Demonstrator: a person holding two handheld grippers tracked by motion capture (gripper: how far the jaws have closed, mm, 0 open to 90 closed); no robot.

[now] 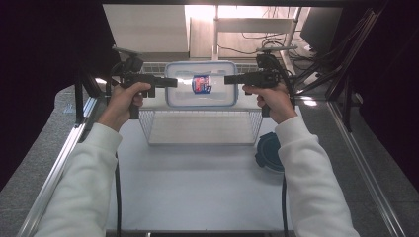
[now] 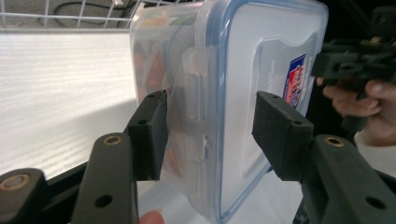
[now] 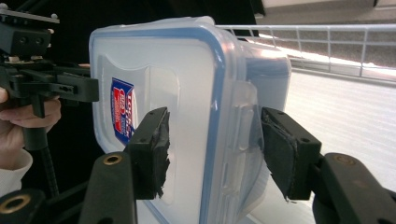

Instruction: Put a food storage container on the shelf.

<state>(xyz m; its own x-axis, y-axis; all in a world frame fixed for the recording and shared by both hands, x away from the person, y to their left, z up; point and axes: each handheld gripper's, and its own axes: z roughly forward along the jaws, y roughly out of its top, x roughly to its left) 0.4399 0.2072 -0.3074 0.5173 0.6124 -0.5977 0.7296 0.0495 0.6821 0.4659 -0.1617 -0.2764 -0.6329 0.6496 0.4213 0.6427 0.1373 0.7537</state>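
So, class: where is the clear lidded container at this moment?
In the high view the clear container is held up centrally between the left gripper and right gripper, above the wire basket.

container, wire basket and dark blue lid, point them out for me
container (image 1: 184, 94), high view, clear lid left of the label
wire basket (image 1: 199, 143), high view, front wall
dark blue lid (image 1: 267, 150), high view, top face

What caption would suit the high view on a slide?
Two handheld tools, left tool and right tool, grip a lidded clear container by its ends above a wire basket.
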